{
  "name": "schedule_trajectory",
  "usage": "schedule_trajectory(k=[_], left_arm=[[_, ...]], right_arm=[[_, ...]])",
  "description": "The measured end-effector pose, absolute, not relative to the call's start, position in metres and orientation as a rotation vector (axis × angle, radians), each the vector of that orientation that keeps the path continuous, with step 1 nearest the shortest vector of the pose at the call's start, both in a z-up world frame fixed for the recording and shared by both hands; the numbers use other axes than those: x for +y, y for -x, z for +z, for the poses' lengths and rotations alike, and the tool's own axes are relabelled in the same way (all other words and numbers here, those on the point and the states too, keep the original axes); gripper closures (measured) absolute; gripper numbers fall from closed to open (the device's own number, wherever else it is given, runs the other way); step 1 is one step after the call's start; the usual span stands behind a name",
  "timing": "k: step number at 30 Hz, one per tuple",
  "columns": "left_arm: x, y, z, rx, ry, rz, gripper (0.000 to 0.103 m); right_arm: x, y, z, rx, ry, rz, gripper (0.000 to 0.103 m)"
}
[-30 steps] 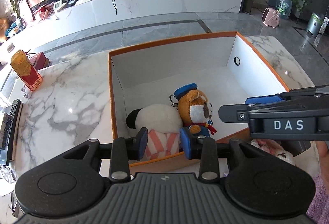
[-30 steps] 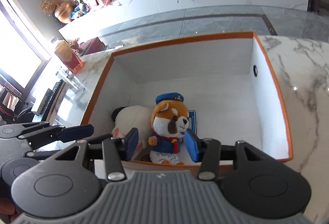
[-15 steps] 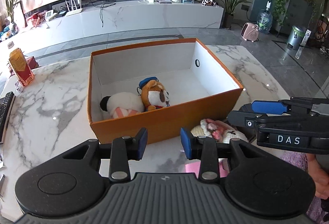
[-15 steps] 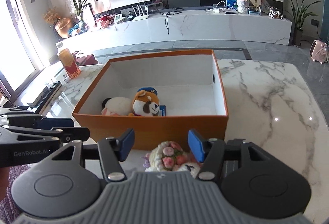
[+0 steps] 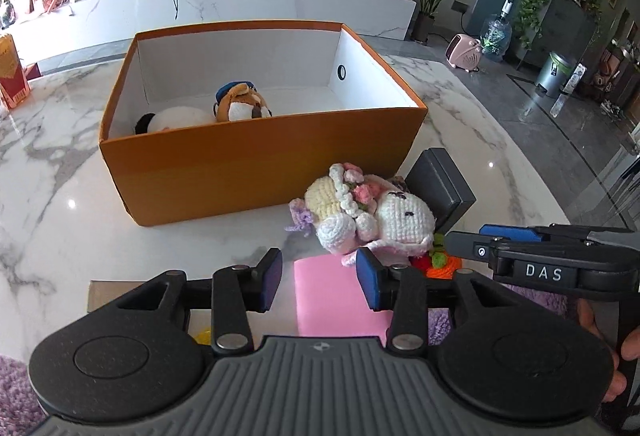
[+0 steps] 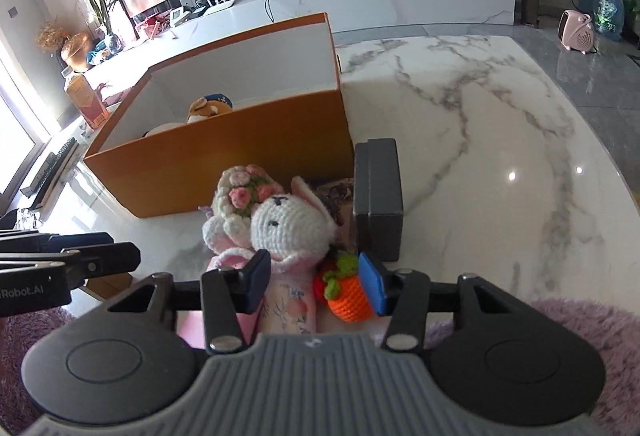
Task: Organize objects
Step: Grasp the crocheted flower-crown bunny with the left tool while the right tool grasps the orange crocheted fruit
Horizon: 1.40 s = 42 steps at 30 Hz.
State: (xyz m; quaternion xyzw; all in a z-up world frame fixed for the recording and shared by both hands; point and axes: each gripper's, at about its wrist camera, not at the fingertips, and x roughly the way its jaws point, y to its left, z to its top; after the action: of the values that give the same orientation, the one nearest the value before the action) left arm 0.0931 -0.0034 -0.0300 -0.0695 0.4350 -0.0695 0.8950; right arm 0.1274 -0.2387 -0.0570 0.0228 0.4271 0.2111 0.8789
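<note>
An orange box point(image 5: 256, 164) with white inside stands on the marble table and holds a fox plush in a blue cap point(image 5: 242, 107) and a white plush point(image 5: 172, 119). A crocheted white bunny point(image 5: 380, 216) with a flower bouquet lies in front of the box, beside a dark grey case point(image 5: 444, 188). My left gripper point(image 5: 318, 278) is open and empty above a pink card point(image 5: 336, 300). My right gripper point(image 6: 314, 282) is open, its fingers on either side of the bunny point(image 6: 288, 224) and an orange crocheted carrot point(image 6: 350, 298), not closed on them.
A red carton point(image 5: 12, 76) stands at the table's far left. A purple fluffy cloth point(image 6: 580, 336) lies at the near edge. A brown card point(image 5: 120, 296) lies under my left gripper. The dark case point(image 6: 378, 196) stands upright right of the bunny.
Both grippers have pulled back out of the box toward the near edge and come down low. The right one now straddles the bunny; both stay open.
</note>
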Motion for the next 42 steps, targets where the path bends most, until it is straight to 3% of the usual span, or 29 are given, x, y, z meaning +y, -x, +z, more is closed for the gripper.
schedule_trajectory(k=[2,6,14,24,27,28,31,33,42], left_arm=[[-0.007,-0.097,-0.034,0.906,0.167,-0.135,0.046],[-0.017,-0.105,-0.041,0.923,0.174,-0.137,0.044],[-0.009,-0.109,-0.046,1.02,0.076,-0.107,0.044],[0.002,-0.118,-0.043,1.028,0.198,-0.144,0.044],[0.0,-0.122,-0.041,1.024,0.239,-0.166,0.044],[0.001,-0.124,-0.04,1.022,0.257,-0.17,0.05],[0.001,-0.13,-0.037,1.024,0.296,-0.172,0.051],[-0.001,-0.135,-0.035,1.022,0.311,-0.17,0.051],[-0.027,-0.162,-0.047,1.128,0.397,-0.107,0.044]], right_arm=[[-0.238,-0.13,-0.06,0.898,-0.053,0.45,0.061],[-0.236,-0.135,-0.063,0.899,-0.073,0.466,0.065],[-0.206,-0.151,-0.056,0.863,0.022,0.552,0.051],[-0.195,-0.173,-0.072,0.931,0.033,0.54,0.047],[-0.202,-0.173,-0.071,0.951,-0.033,0.59,0.046],[-0.204,-0.171,-0.07,0.96,-0.058,0.627,0.046],[-0.206,-0.165,-0.071,0.998,-0.074,0.654,0.056],[-0.21,-0.16,-0.067,0.983,-0.041,0.582,0.057],[-0.235,-0.165,-0.079,1.11,0.053,0.415,0.052]])
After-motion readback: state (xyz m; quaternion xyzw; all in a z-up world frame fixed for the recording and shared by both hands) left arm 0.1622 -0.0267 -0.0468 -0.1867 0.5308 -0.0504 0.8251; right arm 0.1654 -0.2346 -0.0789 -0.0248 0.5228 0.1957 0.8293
